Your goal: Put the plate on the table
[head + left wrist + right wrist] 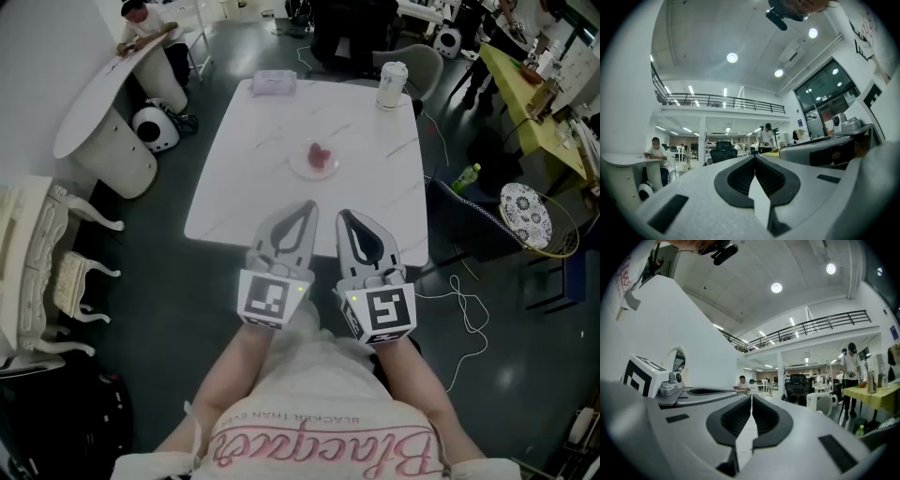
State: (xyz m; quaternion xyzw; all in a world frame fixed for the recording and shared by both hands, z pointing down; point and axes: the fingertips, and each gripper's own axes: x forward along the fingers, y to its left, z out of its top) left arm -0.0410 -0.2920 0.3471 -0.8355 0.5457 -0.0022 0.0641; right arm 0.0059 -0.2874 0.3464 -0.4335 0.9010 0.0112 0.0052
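Left gripper (300,223) and right gripper (351,231) hover at the table's (246,192) near edge, jaws of both pressed together, empty. The plate (315,162) sits mid-table on the white top. White cup (392,84) at the far corner, dark grey floor (159,253) around.

One plate (302,170), one table (248,183)

Bright, even indoor light.
Lit by round white ceiling lamps (732,57); strongly bent and black-rimmed in both gripper views.
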